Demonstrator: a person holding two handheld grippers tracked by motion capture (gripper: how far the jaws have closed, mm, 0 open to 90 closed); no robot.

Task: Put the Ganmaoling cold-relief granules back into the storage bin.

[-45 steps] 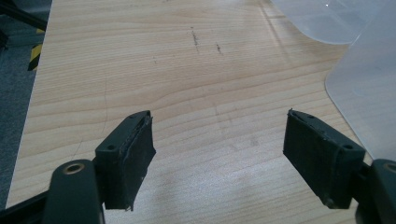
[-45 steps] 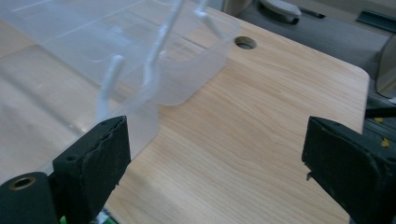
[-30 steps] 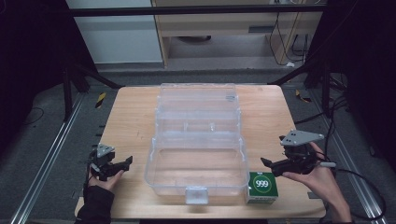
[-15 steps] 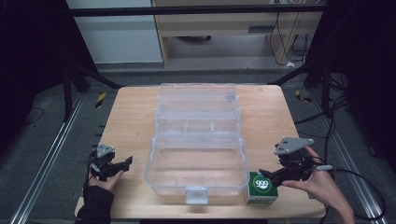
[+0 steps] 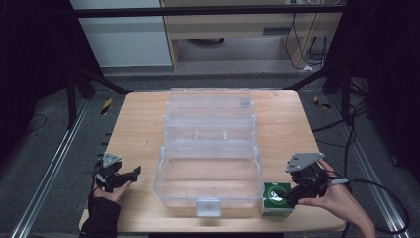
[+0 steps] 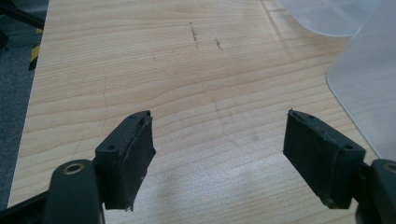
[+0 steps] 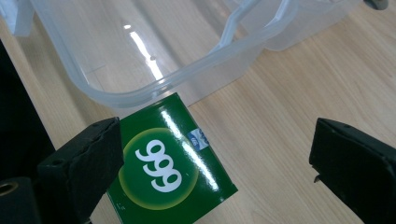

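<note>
A green box marked 999 (image 5: 276, 196) (image 7: 170, 163) stands on the wooden table (image 5: 133, 129) at the front right corner of a clear plastic box (image 5: 210, 168) whose lid lies open at the back. My right gripper (image 5: 289, 194) (image 7: 215, 158) is open and hangs just over the green box, with one jaw at its left edge and the other out over bare wood. My left gripper (image 5: 130, 174) (image 6: 219, 149) rests open near the table's front left, jaws wide apart with only wood between them.
The clear box's rim (image 7: 196, 70) runs close behind the green box. A corner of the clear box (image 6: 369, 84) shows at the right in the left gripper view. Cables (image 5: 381, 183) trail off the table's right side. A cabinet (image 5: 237, 29) stands beyond the far edge.
My right gripper has moved left and down toward the green box, from beside it to just over it. The left gripper has stayed put.
</note>
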